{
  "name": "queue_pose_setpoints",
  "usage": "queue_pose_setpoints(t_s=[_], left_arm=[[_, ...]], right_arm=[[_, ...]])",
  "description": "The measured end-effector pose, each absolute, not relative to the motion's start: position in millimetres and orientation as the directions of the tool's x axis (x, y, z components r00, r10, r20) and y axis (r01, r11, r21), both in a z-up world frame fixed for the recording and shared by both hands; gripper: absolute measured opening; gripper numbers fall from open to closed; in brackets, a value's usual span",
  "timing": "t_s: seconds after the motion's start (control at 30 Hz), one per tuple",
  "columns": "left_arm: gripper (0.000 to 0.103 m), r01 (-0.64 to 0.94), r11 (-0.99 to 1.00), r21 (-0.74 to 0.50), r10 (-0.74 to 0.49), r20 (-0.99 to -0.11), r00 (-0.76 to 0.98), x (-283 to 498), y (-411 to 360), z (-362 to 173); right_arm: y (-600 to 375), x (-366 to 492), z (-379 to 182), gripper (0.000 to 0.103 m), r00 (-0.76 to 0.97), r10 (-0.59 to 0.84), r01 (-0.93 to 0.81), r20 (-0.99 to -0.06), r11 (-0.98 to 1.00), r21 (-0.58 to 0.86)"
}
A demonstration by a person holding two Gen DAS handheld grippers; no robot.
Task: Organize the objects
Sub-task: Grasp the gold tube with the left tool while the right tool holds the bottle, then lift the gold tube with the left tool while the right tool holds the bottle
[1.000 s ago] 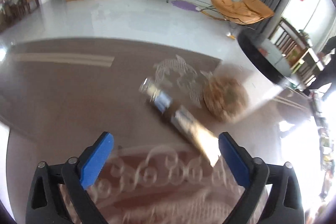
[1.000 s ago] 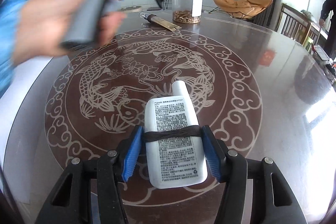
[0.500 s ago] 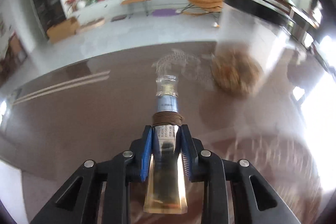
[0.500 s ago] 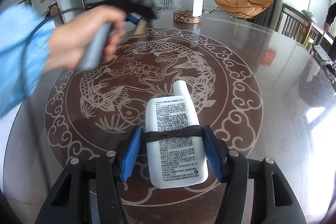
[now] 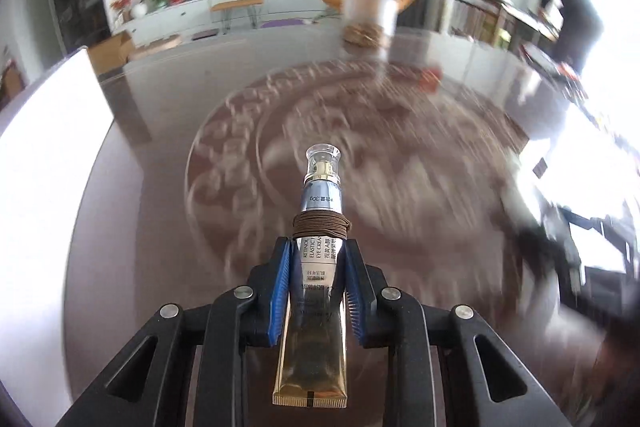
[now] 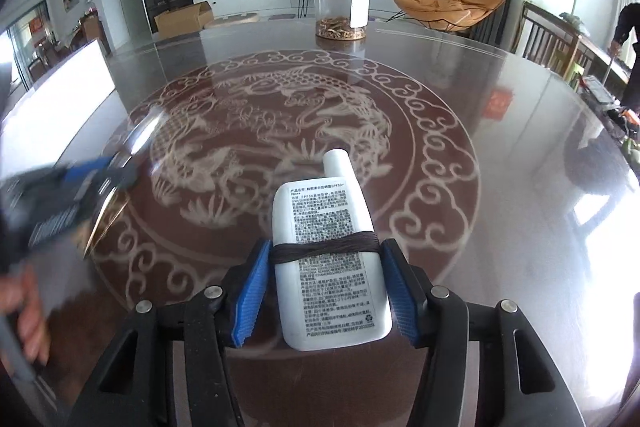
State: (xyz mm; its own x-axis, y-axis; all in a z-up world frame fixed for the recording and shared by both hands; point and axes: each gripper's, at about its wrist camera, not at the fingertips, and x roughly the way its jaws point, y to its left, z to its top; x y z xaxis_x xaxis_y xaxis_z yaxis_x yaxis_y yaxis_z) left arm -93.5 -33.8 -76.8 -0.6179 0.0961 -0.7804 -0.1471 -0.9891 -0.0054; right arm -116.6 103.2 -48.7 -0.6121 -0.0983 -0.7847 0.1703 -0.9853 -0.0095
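Note:
My left gripper (image 5: 319, 247) is shut on a gold and silver eye cream tube (image 5: 318, 227) with brown cord wound round it, held above the round table, cap pointing away. My right gripper (image 6: 325, 259) is shut on a flat white bottle (image 6: 328, 259) with a dark cord band, cap pointing away, low over the table. The left gripper (image 6: 100, 175) shows blurred at the left edge of the right wrist view.
The round brown table (image 6: 500, 195) has a pale dragon pattern under glass. A clear jar with a black lid (image 6: 341, 3), also in the left wrist view (image 5: 370, 13), stands at the far edge. A person (image 6: 632, 55) stands at far right.
My left gripper closed on the eye cream tube at the far side, lifted it and swung back toward the near left of the table. My right gripper has held still with the white bottle.

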Motion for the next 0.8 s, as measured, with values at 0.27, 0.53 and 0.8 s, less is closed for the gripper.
queue_pose_setpoints(t_s=[0.27,0.53,0.8], left_arm=[[0.086,-0.103,-0.994,0.029,0.04,-0.795,-0.605,-41,-56,-81],[0.103,-0.078,-0.997,-0.001,0.044,-0.829,-0.557,-55,-65,-89],[0.103,-0.104,-0.995,0.006,0.044,-0.88,-0.472,-66,-53,-88]], right_arm=[[100,-77,-48,0.057,-0.617,-0.072,0.132,-0.784,-0.991,-0.012],[113,-79,-49,0.086,-0.603,-0.093,0.096,-0.792,-0.994,0.043],[104,-90,-54,0.103,-0.558,-0.062,0.115,-0.827,-0.993,-0.004]])
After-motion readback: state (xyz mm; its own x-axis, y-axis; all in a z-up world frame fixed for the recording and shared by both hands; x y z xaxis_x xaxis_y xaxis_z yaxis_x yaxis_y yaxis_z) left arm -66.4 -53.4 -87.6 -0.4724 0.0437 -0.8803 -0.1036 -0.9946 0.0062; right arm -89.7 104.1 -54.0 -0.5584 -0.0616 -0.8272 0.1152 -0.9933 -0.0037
